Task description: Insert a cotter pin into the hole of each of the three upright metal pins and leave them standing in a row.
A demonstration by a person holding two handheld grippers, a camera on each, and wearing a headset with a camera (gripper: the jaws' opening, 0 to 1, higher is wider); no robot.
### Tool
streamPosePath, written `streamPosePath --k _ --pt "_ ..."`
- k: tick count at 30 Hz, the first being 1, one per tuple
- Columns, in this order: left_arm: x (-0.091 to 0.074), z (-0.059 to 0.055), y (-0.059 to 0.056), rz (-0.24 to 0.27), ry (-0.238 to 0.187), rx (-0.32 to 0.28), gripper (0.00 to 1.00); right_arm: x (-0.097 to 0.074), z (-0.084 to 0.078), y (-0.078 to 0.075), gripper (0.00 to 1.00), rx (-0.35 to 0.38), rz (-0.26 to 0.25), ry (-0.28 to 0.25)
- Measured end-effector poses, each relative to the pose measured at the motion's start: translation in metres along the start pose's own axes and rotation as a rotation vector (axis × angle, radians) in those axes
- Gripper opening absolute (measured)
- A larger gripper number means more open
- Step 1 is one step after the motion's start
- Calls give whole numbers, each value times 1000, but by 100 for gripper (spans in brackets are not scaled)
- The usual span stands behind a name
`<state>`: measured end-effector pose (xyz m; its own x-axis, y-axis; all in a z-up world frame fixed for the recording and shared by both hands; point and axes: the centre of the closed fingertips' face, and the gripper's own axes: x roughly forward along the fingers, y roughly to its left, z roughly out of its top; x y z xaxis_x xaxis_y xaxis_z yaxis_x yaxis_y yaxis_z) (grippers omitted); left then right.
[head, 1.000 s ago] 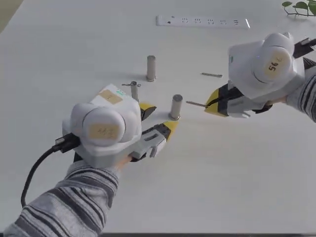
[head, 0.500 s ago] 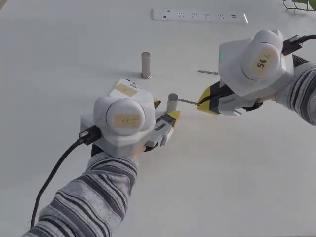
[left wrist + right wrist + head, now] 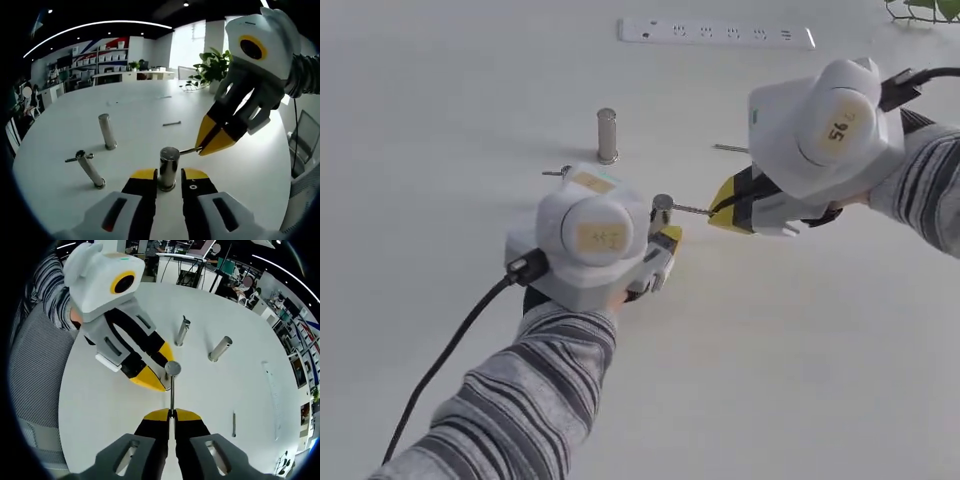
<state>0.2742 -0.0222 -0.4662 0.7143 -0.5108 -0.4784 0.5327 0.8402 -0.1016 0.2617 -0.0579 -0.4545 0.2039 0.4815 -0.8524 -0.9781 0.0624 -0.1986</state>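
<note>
In the head view, at centre, our left gripper [image 3: 663, 240] clamps the pin [image 3: 662, 205]. The right gripper [image 3: 718, 214] pinches a cotter [image 3: 688, 209], its tip at the pin's top. In the left gripper view, lower middle, the jaws hug the pin (standing upright). In the right gripper view, the cotter runs up from closed jaws to the pin.
</note>
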Motion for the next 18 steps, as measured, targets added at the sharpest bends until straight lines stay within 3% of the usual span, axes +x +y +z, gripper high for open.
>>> streamPosePath --k 9,18 --pt "2 0 1 9 -6 -29 12 -2 5 0 0 -47 -11 15" --pt "3 -5 1 27 9 -30 10 -3 16 0 0 -53 -11 -12"
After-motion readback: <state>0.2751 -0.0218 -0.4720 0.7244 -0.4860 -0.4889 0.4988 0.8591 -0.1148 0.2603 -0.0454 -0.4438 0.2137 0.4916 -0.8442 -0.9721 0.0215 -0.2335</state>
